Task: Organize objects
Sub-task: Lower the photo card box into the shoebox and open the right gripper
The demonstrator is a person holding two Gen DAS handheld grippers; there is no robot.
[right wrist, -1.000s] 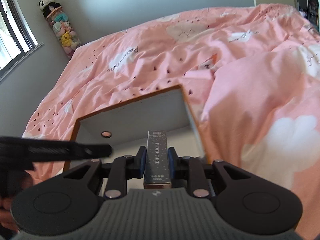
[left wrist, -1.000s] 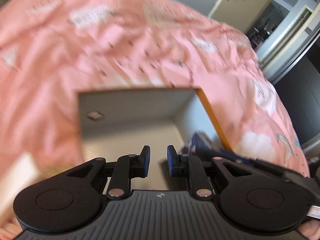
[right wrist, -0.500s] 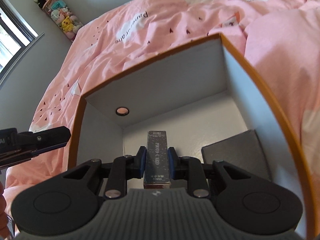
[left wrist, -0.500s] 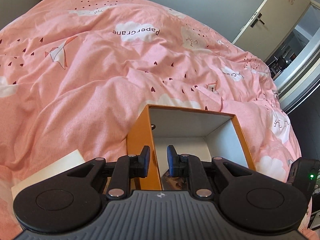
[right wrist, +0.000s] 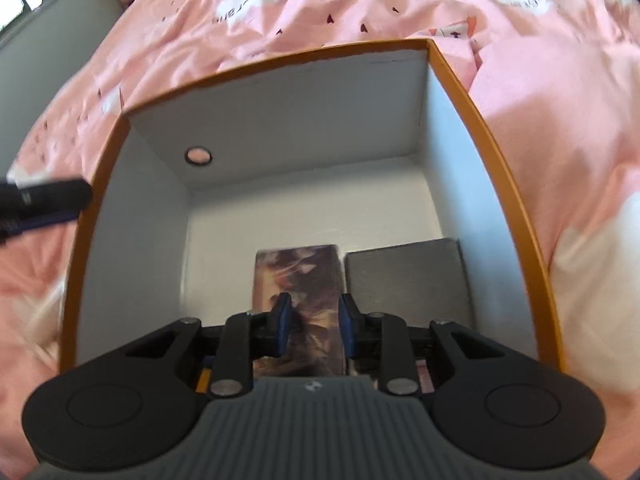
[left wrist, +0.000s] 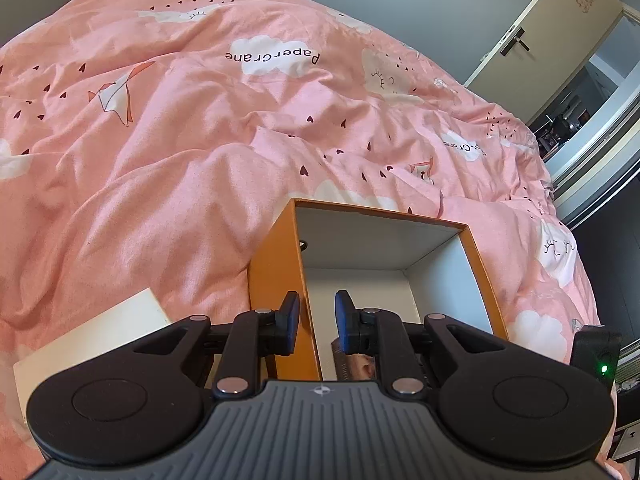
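1. The card box [right wrist: 298, 300], printed in brown and purple, lies flat on the white floor of the orange box [right wrist: 500, 152], toward its near end.
2. A grey flat box [right wrist: 406, 280] lies just beside the card box on its right, against the right inner wall.
3. The right tongs [right wrist: 312, 326] hang above the card box, pointing steeply down into the orange box. Their jaws have just been opening; the blue pads stand to either side of the card box, and they appear clear of it, though the frame is blurred there.
4. The orange box is open at the top, with white inner walls and a small round hole [right wrist: 198, 156] in its far wall. It rests on a bed under a pink duvet [left wrist: 200, 160] printed with white clouds, paper cranes and small dark hearts.
5. The left tongs [left wrist: 316, 316] are held at the orange box's left wall: one pad stands outside that wall and the other inside. The jaws stand slightly apart with the wall's rim showing in the gap; neither pad presses on it.
6. A pale flat card or lid [left wrist: 92, 340] lies on the duvet to the left of the orange box.
7. A cream door [left wrist: 540, 36] with a dark handle stands at the far right of the room.
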